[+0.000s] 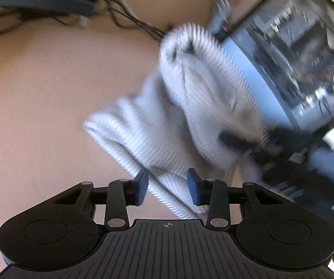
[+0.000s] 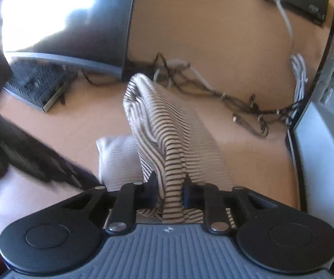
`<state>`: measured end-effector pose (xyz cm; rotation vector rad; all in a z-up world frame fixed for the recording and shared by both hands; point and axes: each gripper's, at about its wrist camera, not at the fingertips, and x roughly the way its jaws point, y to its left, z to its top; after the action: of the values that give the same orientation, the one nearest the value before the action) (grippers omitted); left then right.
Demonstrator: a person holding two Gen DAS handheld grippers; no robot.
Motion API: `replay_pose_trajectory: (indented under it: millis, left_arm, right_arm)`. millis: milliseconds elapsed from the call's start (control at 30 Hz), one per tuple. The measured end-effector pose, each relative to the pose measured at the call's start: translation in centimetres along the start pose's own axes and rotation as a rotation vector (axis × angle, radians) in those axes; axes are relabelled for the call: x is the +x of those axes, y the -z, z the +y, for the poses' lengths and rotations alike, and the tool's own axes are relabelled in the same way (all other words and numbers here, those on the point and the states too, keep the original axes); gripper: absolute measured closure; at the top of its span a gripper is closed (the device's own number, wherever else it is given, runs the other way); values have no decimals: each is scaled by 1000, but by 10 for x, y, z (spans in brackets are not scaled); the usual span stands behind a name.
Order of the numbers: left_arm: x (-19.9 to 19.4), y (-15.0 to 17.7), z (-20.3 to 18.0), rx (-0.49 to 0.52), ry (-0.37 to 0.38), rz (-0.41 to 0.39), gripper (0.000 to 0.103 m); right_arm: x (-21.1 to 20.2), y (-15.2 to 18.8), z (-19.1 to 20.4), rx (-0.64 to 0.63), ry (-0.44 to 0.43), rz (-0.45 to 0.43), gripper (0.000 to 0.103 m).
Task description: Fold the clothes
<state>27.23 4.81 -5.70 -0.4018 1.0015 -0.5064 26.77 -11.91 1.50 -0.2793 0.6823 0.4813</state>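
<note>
Left wrist | left gripper [image 1: 168,186] with blue pads, cream black-striped knit garment [image 1: 190,107] passing between them, blurred, pad contact cannot be told; garment bunched over tan wooden bench [image 1: 38,93] | Right wrist | right gripper [image 2: 169,191] clenched on a striped fold of the garment [image 2: 164,125], which rises in a ridge above bench [image 2: 213,46]; black keyboard [image 2: 36,83] beyond.

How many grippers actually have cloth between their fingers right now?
2. The left gripper has a fold of the striped garment between its blue pads, though contact is unclear. The right gripper is clamped on a bunched part of the same garment.
</note>
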Motion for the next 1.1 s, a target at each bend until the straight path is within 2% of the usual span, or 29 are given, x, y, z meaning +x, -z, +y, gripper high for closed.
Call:
replay_pose_trajectory:
  millis: [100, 200, 267, 367, 500, 533, 633, 767, 900, 967, 1000, 1100]
  left_arm:
    - [17, 1, -5, 18, 2, 21, 65]
    - [22, 0, -7, 21, 8, 24, 65]
    - [24, 2, -8, 31, 0, 21, 71]
    - [26, 2, -9, 25, -1, 18, 70]
    - [27, 2, -12, 28, -11, 10, 68]
    - [24, 1, -12, 28, -18, 4, 65]
    - [1, -2, -1, 15, -50, -50, 56]
    - [-43, -20, 11, -25, -63, -184, 56]
    - [-60, -43, -12, 33, 45, -291, 56]
    - [-50, -50, -17, 66, 105, -278, 51]
    - [-37, -54, -19, 77, 108, -253, 51]
    - [1, -58, -11, 52, 39, -148, 55]
  right_arm:
    - [-24, -18, 9, -21, -68, -14, 85]
    - [-16, -9, 26, -21, -132, 50, 85]
    - [-3, 3, 29, -8, -109, 73, 85]
    - [6, 9, 20, 83, -127, 77, 83]
    - [10, 8, 21, 42, -116, 79, 81]
    - [13, 7, 20, 40, -117, 81, 80]
    - [14, 4, 32, -17, -111, 78, 71]
    - [21, 6, 51, -100, -105, 76, 57]
    - [31, 11, 70, -194, -72, 82, 45]
    - [34, 14, 79, -242, -57, 78, 40]
    - [34, 16, 82, -262, -51, 75, 39]
    - [25, 12, 74, -232, -108, 37, 40]
